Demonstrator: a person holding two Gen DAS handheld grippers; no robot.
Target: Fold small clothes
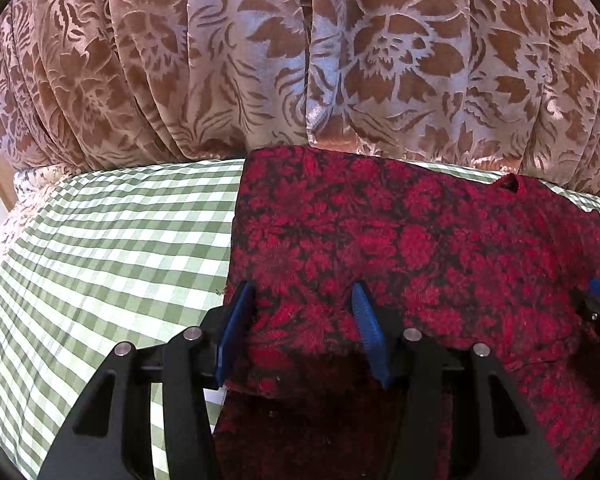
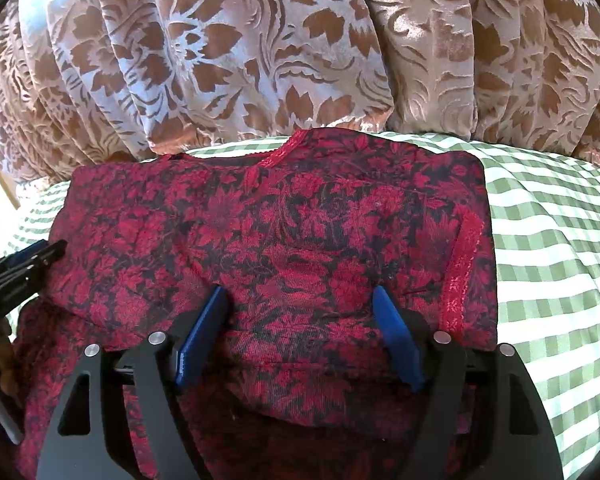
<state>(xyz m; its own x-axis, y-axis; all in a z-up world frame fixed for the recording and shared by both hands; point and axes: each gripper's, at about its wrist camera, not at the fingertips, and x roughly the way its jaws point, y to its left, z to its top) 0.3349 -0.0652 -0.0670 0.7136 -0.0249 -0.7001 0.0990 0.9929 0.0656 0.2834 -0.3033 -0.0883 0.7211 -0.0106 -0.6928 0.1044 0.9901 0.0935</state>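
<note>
A red and black floral garment [image 1: 400, 248] lies partly folded on the green checked surface [image 1: 100, 248]. It also shows in the right wrist view [image 2: 268, 240], with its lace neckline at the far edge and a lace-trimmed edge at the right. My left gripper [image 1: 302, 292] is open, its blue fingers [image 1: 236, 320] standing over the garment's near left fold, with cloth between them. My right gripper [image 2: 300, 296] is open, its blue fingers [image 2: 396, 336] straddling the folded near edge. Each gripper shows at the edge of the other's view.
A brown and pale floral velvet curtain [image 1: 300, 52] hangs right behind the surface, touching its far edge; it also fills the top of the right wrist view [image 2: 300, 40]. Checked cloth [image 2: 552, 248] extends to the right of the garment.
</note>
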